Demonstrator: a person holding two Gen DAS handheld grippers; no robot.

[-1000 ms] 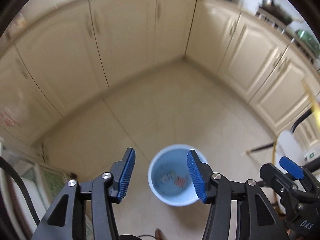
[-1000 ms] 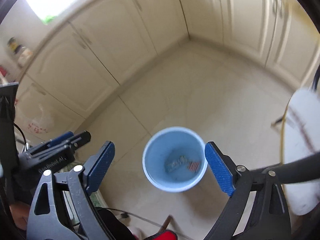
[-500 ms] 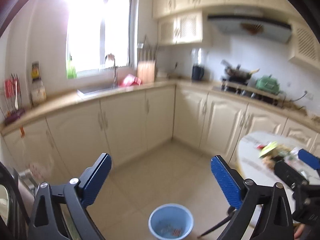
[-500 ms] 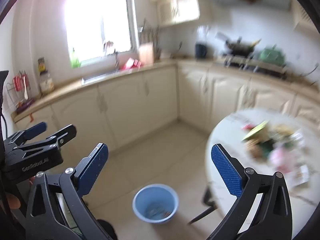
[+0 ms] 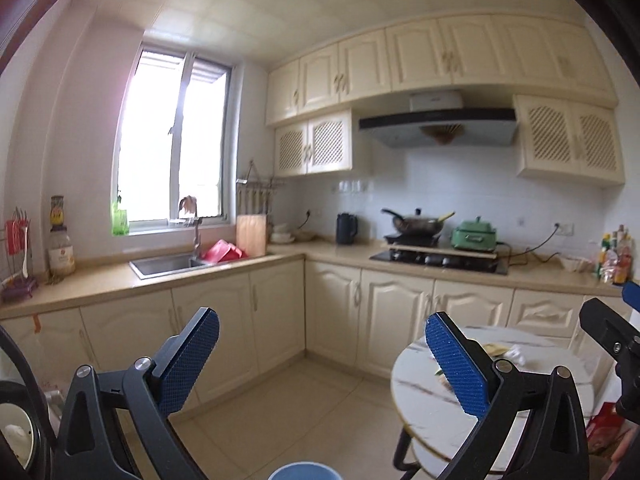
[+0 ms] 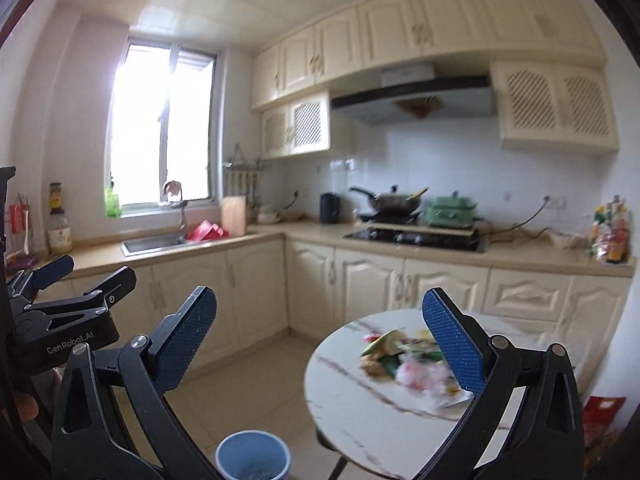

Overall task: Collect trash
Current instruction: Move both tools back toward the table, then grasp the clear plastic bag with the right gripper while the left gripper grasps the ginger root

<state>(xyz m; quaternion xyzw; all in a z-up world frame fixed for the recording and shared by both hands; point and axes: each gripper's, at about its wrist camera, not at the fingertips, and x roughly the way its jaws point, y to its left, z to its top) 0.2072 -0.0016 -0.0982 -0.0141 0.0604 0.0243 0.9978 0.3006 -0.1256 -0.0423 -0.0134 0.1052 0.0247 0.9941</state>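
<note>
The round marble-topped surface (image 6: 360, 396) is the landmark: on its far side lies the trash pile (image 6: 408, 364) — wrappers, a green scrap, pink crumpled paper, too blurred to sort. On the floor just left of its base stands the blue bin (image 6: 253, 456), a few scraps in its bottom. Both the left gripper (image 5: 320, 360) and right gripper (image 6: 326, 340) have fingers spread wide and empty, the left's having just been opening. Judged step — reaching for more trash; next, close on one piece.
</note>
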